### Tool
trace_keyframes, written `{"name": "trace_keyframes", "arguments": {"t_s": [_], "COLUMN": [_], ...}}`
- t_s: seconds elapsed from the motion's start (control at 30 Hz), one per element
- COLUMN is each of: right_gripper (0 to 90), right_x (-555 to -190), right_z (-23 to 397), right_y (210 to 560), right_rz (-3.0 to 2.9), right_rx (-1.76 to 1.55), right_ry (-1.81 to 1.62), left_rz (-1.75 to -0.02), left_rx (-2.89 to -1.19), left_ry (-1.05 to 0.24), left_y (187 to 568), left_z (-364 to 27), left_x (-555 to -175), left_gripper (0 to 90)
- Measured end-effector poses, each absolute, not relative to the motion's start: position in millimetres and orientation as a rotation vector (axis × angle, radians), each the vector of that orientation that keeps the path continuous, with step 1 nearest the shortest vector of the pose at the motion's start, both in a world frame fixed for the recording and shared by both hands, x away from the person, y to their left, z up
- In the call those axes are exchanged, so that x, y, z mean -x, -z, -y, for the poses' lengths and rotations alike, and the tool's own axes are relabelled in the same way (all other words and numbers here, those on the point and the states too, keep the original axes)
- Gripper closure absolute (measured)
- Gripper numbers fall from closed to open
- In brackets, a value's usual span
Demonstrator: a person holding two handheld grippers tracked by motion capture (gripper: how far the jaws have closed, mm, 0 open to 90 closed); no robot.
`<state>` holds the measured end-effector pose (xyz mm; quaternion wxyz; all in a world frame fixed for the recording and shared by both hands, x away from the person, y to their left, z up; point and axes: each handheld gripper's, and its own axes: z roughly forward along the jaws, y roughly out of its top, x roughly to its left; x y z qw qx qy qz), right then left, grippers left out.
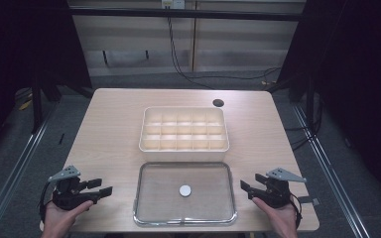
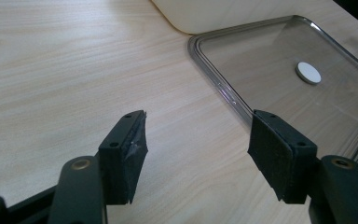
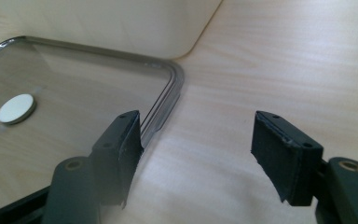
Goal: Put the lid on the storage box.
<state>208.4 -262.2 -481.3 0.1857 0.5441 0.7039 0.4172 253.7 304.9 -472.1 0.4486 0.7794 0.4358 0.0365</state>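
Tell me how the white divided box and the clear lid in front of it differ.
The white divided box is opaque, while the clear lid lets the wood table show through. The box is deep and split into rows of small compartments; the lid is flat and undivided, with a white round knob at its middle. The box lies farther from the person, the lid nearer. Both are rounded rectangles of similar outline, and they lie edge to edge.

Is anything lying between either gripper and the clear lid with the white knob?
Nothing visible does. The left gripper and right gripper sit open at either side of the clear lid, with only bare table between each and the lid's rim. The compartment box lies beyond it.
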Motion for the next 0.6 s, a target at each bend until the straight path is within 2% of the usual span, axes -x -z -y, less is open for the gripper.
{"name": "trace_keyframes", "arguments": {"t_s": [0.1, 0.17, 0.27, 0.43, 0.6], "right_gripper": [32.0, 32.0, 34.0, 35.6, 41.4], "right_x": [-205.6, -204.9, -204.1, -203.3, -206.3], "right_z": [262.5, 263.6, 264.3, 262.1, 261.5], "right_y": [479.7, 478.9, 477.3, 469.6, 464.0], "right_rz": [-1.987, -2.003, -2.001, -2.035, -2.084], "right_rx": [-1.548, -1.565, -1.574, -1.595, -1.595], "right_ry": [-1.180, -1.180, -1.182, -1.194, -1.266], "left_rz": [-1.056, -1.029, -1.017, -1.001, -1.008], "left_rx": [-1.929, -1.947, -1.963, -1.999, -2.005], "left_ry": [-0.093, -0.098, -0.098, -0.077, -0.064], "left_y": [470.6, 469.7, 469.4, 468.9, 467.3], "left_z": [-304.9, -303.5, -301.3, -292.0, -287.1], "left_x": [-252.0, -250.1, -248.7, -250.4, -262.5], "left_gripper": [37.1, 43.0, 45.4, 46.2, 49.3]}}
